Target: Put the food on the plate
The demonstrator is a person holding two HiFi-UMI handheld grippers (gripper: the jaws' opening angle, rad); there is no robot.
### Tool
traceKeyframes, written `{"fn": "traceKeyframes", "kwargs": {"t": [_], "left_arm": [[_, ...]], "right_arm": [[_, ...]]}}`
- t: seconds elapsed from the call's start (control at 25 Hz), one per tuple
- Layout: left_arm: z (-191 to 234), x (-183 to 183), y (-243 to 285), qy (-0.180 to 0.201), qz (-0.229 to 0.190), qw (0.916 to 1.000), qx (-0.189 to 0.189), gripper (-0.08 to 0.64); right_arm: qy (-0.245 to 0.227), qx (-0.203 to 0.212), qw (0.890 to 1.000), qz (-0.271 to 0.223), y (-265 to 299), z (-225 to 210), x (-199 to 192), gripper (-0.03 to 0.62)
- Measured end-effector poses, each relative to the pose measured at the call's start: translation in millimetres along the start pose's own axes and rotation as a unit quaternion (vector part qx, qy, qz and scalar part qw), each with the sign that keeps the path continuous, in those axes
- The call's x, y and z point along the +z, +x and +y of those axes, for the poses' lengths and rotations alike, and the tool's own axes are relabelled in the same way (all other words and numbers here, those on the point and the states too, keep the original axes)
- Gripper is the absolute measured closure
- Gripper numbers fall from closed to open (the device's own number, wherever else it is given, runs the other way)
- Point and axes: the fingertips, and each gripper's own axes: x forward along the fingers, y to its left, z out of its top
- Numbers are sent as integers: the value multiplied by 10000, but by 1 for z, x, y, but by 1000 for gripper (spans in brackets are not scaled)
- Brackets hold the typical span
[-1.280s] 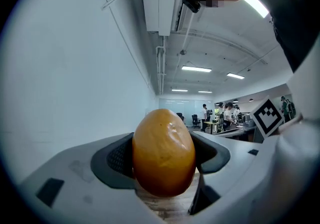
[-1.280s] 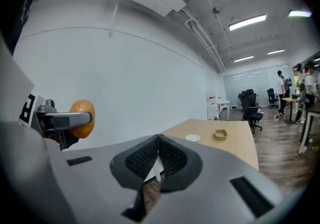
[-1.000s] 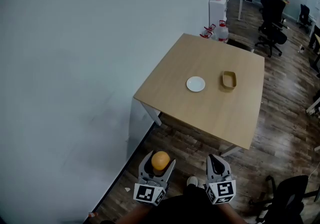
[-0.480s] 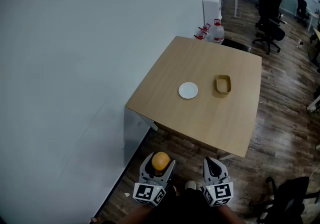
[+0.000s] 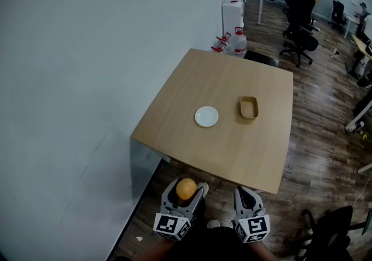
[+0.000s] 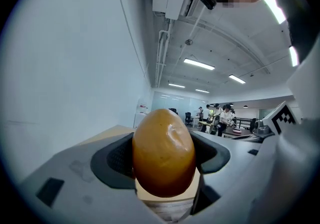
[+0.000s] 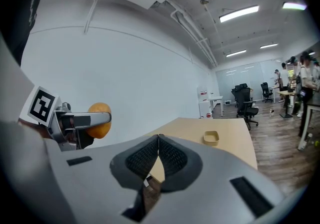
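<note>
So far, the head view shows the small round white plate sitting bare on the light wooden table. In the left gripper view, the left gripper pinches the smooth orange egg-shaped food. In the right gripper view, the right gripper is empty, with its jaws pressed together. It seems the carrying and putting down are not yet done.

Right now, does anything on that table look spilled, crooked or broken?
Nothing stands out. The white plate and the tan tray lie flat and apart on the table, with no spill. The orange food is off the table, clamped in the left gripper.
</note>
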Motion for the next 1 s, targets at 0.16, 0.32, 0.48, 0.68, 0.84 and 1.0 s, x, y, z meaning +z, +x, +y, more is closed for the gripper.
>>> {"fn": "traceKeyframes", "kwargs": {"t": [0.16,0.32,0.48,0.68,0.84,1.0], "left_arm": [[17,-4,39,-196,107,9995,-232,239],[42,-11,78,-177,223,9991,-300,239],[69,-11,117,-263,365,9983,-382,239],[100,-9,164,-249,583,9964,-566,239],[121,-14,212,-292,700,9946,-706,239],[137,-28,247,-339,904,9924,-760,239]], "right_arm": [[-63,-140,9999,-68,30,-15,20,532],[-98,-250,9995,-193,69,-31,41,532],[-65,-449,9989,-72,110,-50,53,532],[22,-603,9982,22,149,-61,68,532],[-28,-768,9970,99,182,-76,79,532],[53,-904,9958,126,202,-87,93,532]]}}
